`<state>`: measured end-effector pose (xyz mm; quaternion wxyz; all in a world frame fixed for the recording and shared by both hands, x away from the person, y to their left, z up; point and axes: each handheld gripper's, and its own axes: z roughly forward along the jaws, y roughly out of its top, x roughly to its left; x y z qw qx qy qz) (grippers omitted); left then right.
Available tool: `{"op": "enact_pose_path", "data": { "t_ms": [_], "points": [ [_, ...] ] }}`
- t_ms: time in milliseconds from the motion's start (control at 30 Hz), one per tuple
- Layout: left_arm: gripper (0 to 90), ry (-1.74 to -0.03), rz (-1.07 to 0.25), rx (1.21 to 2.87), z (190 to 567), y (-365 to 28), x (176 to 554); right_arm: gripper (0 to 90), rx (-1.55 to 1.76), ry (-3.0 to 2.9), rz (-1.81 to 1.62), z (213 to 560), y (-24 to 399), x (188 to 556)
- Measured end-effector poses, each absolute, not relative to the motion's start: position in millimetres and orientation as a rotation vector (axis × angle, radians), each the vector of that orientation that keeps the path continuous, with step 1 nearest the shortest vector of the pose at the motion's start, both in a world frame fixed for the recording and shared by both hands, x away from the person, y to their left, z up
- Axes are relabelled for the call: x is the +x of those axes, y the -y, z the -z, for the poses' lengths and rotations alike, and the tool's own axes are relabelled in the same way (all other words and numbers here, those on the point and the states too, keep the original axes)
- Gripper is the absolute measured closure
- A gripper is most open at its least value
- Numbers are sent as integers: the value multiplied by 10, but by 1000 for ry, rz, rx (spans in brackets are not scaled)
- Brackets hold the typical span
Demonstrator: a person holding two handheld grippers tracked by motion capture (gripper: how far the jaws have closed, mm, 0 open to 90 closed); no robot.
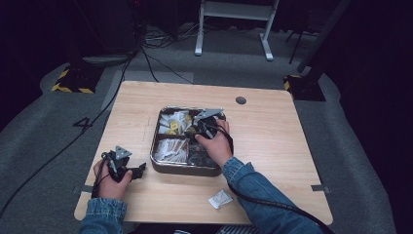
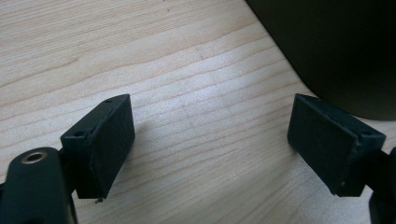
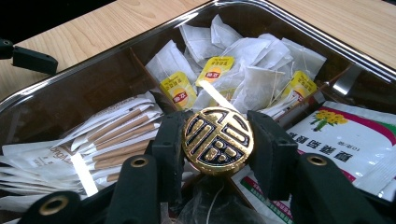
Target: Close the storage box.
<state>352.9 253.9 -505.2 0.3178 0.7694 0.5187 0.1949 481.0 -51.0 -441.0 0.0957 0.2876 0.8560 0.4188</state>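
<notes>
The right gripper (image 3: 217,142) clamps a round gold-and-black embossed disc (image 3: 217,141) between its matte black fingers (image 3: 170,144), above a glossy metal tray (image 3: 56,86) of papery tea bags (image 3: 243,70) and sachets. The left gripper (image 2: 210,140) stands open over pale grained wooden table (image 2: 187,70), nothing between its fingers

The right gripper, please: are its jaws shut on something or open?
Shut on the round gold and black piece: in the right gripper view both black pads press its edges, holding the right gripper above the metal tray.
</notes>
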Motion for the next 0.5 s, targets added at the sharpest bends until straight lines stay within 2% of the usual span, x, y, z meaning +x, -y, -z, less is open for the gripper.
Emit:
{"op": "enact_pose_path", "data": {
  "t_ms": [267,367,500],
  "points": [
    [153,-1365,-515,2023,5054,-2538,3529,586,847,-2532,-1246,4421,514,4794],
    [153,-1366,-516,2023,5054,-2538,3529,495,844,-2509,-1289,4409,521,4799],
    [153,-1365,-515,2022,5054,-2538,3529,442,829,-2482,-1308,4344,532,4789]
  ]
}}
